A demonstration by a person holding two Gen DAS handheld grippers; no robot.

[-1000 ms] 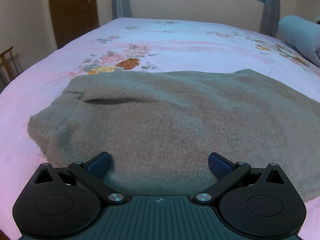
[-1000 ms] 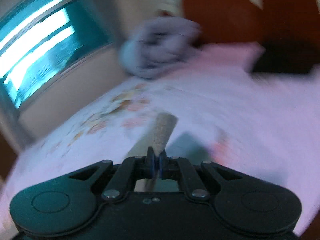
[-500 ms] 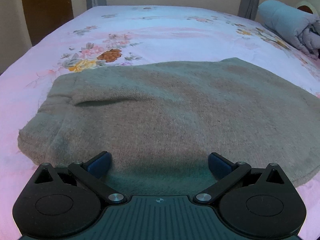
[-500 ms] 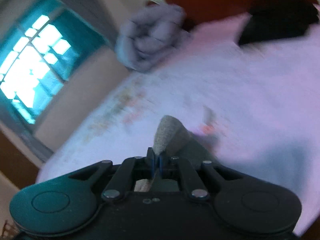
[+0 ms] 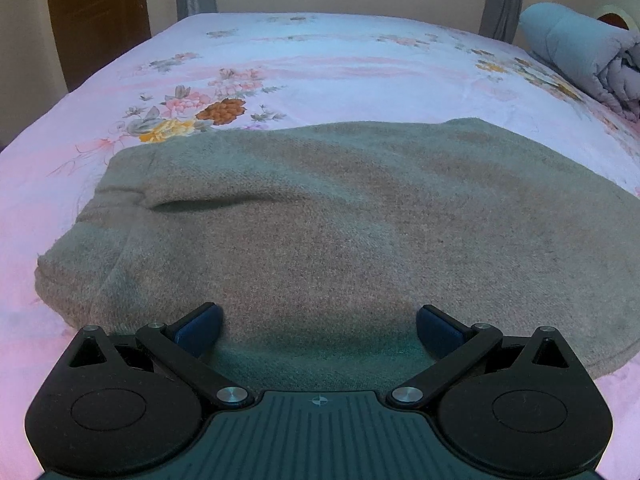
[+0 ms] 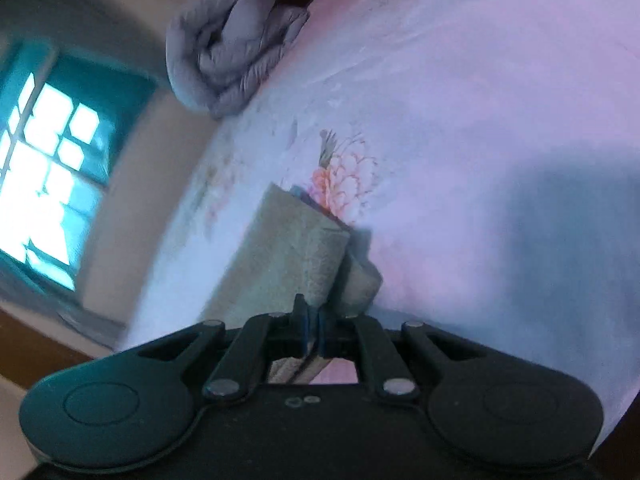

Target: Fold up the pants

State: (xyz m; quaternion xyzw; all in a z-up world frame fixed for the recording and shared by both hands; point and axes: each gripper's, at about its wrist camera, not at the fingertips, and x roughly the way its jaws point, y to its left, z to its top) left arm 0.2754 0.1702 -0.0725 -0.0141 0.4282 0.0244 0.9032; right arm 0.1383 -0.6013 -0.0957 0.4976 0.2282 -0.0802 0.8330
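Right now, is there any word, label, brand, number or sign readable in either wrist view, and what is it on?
None: no readable text in either view.
The left tongs body carries only a small crosshair mark, no letters.
The pants, bedsheet and rolled quilt show no visible label or print; the bedsheet bears only flowers.

Pants (image 5: pixel 320 216) lie on bed (image 5: pixel 340 60); quilt (image 5: pixel 580 52) behind, right.

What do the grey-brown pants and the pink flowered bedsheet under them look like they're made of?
The grey-brown pants look like a thick, fuzzy knit or fleece, perhaps wool-like: matte, nubbly surface with soft rounded edges. The pink flowered bedsheet looks like thin, smooth woven fabric, likely cotton or a blend: it lies flat with fine creases and a printed floral pattern. Neither fibre can be confirmed by sight.
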